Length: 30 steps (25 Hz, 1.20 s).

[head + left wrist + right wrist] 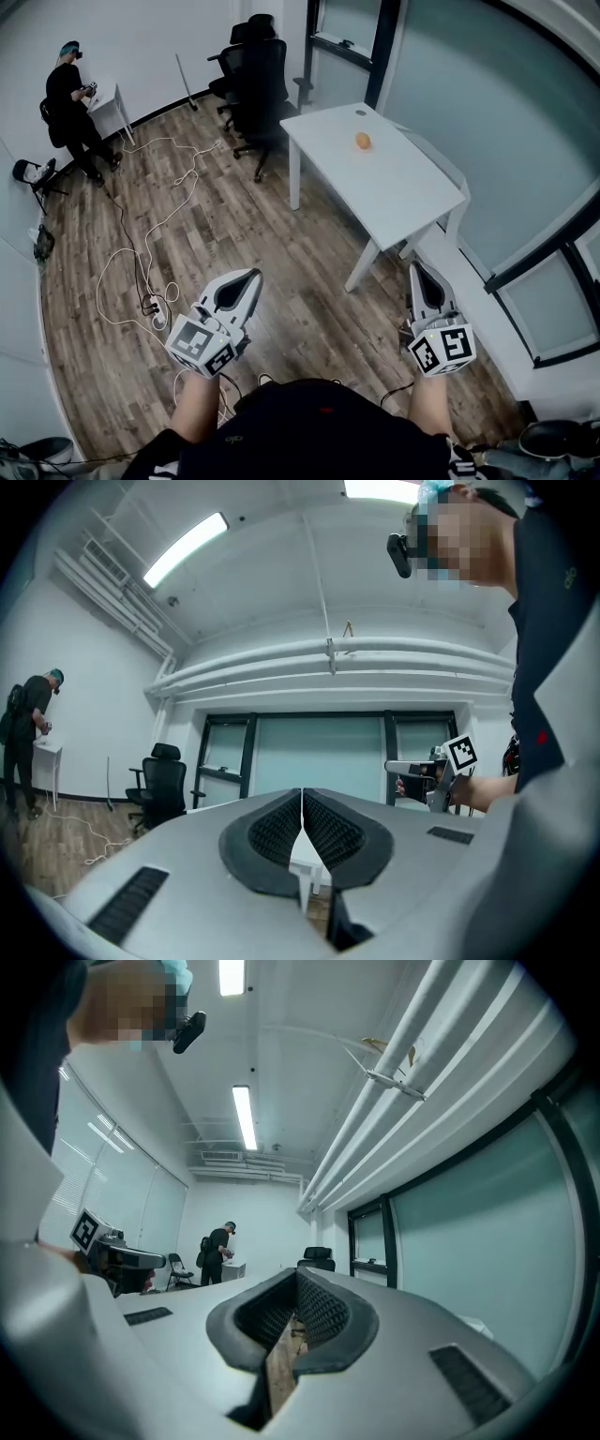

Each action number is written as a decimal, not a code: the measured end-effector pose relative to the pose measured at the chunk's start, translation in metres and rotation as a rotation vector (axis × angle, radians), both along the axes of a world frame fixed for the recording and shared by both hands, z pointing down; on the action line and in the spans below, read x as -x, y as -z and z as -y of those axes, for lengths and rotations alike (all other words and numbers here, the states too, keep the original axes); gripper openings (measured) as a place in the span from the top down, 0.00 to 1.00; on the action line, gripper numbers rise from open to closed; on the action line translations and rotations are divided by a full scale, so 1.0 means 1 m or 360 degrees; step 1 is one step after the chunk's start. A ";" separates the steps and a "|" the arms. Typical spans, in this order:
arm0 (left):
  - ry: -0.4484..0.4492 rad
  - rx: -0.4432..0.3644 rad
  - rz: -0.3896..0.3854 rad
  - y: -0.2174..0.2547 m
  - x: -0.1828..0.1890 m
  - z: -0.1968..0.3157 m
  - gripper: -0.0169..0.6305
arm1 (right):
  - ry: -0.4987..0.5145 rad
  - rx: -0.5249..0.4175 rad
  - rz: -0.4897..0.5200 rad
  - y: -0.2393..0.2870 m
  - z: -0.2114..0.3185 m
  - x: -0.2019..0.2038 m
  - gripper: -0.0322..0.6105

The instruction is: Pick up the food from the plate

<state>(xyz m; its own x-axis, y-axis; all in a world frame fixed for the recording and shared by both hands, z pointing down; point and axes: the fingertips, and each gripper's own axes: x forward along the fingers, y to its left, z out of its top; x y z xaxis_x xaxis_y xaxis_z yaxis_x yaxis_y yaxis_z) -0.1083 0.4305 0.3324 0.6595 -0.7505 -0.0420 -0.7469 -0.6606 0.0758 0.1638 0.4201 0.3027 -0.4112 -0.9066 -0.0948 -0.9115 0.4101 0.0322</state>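
Left hand-held gripper (251, 277) and right hand-held gripper (415, 270), both pressed together and empty, are low in the frame, well apart from the small round orange food (363, 141) on the white bench (403, 197) at upper centre, so the whole pick-up seems still to do.

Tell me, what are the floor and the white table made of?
The floor looks like wood planks or wood-look laminate: brown streaky grain, long seams, dull sheen. The table looks like smooth white painted or laminated board: plain even top with no grain. Its legs could be metal or wood; I cannot tell.
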 end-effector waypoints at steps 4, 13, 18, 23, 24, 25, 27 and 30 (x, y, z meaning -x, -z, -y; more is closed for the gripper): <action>0.0009 0.0020 -0.0009 -0.006 0.029 -0.004 0.93 | -0.0011 0.0024 0.0010 -0.007 0.007 0.025 0.92; 0.0021 0.0052 0.0071 -0.035 0.123 -0.004 0.93 | 0.0030 0.0103 0.0044 -0.032 0.018 0.127 0.92; 0.0024 0.0067 0.0037 -0.040 0.150 0.010 0.93 | 0.0056 0.0120 -0.0021 -0.031 0.032 0.157 0.92; -0.0011 0.0091 -0.0023 -0.048 0.158 0.026 0.93 | 0.0100 0.0141 -0.0083 -0.038 0.053 0.174 0.92; -0.0016 0.0097 -0.0036 -0.049 0.159 0.032 0.93 | 0.0109 0.0147 -0.0091 -0.041 0.059 0.175 0.92; -0.0019 0.0099 -0.0039 -0.049 0.158 0.039 0.93 | 0.0115 0.0156 -0.0090 -0.045 0.066 0.176 0.92; -0.0017 0.0097 -0.0011 -0.049 0.155 0.055 0.93 | 0.0123 0.0176 -0.0066 -0.051 0.082 0.175 0.92; -0.0029 0.0117 0.0039 -0.048 0.144 0.082 0.93 | 0.0120 0.0176 -0.0029 -0.052 0.112 0.168 0.92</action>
<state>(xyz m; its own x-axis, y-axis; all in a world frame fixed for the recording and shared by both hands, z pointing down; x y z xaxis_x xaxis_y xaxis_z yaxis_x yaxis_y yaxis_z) -0.2528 0.3480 0.3803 0.6731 -0.7390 0.0290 -0.7372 -0.6672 0.1065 -0.0042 0.3085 0.3549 -0.4795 -0.8775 0.0124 -0.8775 0.4795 -0.0008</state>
